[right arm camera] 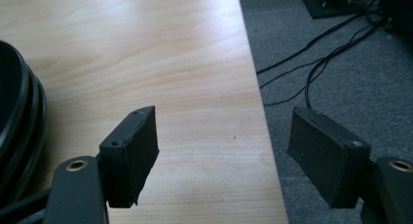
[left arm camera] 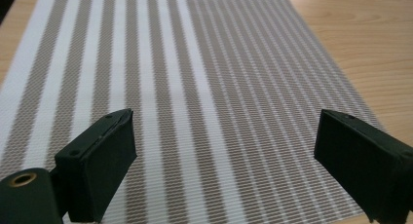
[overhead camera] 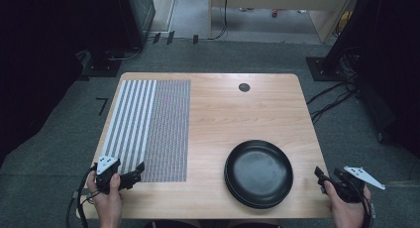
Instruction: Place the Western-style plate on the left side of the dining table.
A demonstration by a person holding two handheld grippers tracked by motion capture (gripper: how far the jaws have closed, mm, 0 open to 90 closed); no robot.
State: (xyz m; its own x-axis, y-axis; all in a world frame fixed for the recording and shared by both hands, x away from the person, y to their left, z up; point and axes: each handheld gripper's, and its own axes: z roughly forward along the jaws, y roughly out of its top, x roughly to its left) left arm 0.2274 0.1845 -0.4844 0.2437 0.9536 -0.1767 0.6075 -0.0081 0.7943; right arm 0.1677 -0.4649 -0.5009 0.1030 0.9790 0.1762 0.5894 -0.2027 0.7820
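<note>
**Both tools open and empty at the near edge of the bench**

The left tool (overhead camera: 130, 177) hovers over the near end of the striped mat (overhead camera: 148, 126), its jaws spread wide with nothing between them. In the left gripper view the mat (left arm camera: 195, 87) lies flat under the jaws and runs away from them, so the tool looks lined up to take the mat by its near edge.

The right tool (overhead camera: 322, 177) sits at the near right corner of the bench (overhead camera: 237, 109), straddling its edge; in the right gripper view one jaw hangs over the wood and the other over the grey carpet (right arm camera: 341, 63). Its jaws are also wide apart and hold nothing. It is near the black plates (overhead camera: 258, 173) but not touching them, probably waiting its turn.

The plates appear to be two, stacked, on bare wood to the right of the mat; the rim (right arm camera: 19, 107) shows a double edge. The top plate is empty.
</note>
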